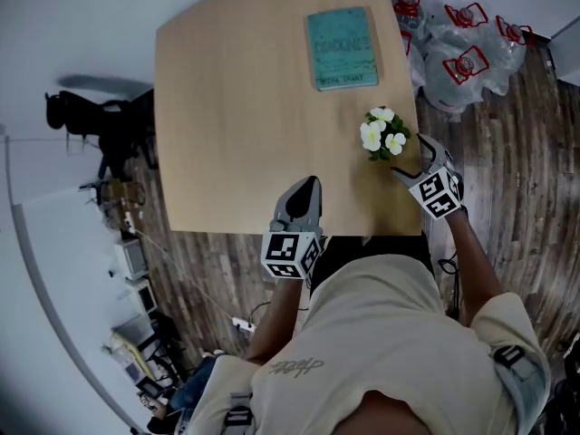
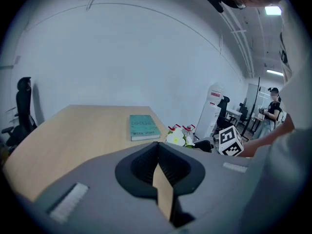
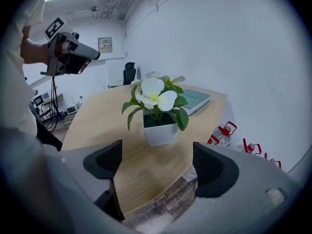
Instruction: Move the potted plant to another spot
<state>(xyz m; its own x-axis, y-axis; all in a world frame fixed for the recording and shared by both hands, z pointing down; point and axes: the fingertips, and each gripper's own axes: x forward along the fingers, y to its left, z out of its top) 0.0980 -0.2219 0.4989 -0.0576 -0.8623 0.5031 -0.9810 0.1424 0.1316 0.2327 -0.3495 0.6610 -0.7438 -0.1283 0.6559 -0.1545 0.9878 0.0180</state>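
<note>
At the far left of the head view a dark office chair (image 1: 72, 111) stands on the floor, its outline blurred. The wooden table (image 1: 227, 107) fills the centre; the person's torso covers part of its near edge. The left gripper (image 1: 306, 188) hovers over that near edge. Its own view shows the jaws pressed together with nothing between them. Farther right, a teal book (image 1: 342, 47) lies flat near the far edge, its cover print too soft to read. The potted plant (image 1: 384, 134) stands upright near the table's right edge, between the book and the right gripper (image 1: 412, 159). From above, white flowers and leaves hide the pot; the right gripper view shows it as white and square. That gripper is just beside the plant with its jaws spread wide. The pot stands ahead of them, not between them, and is untouched. On the floor at right, red-handled water bottles (image 1: 467, 57) lie in clear bags, their detail indistinct.
</note>
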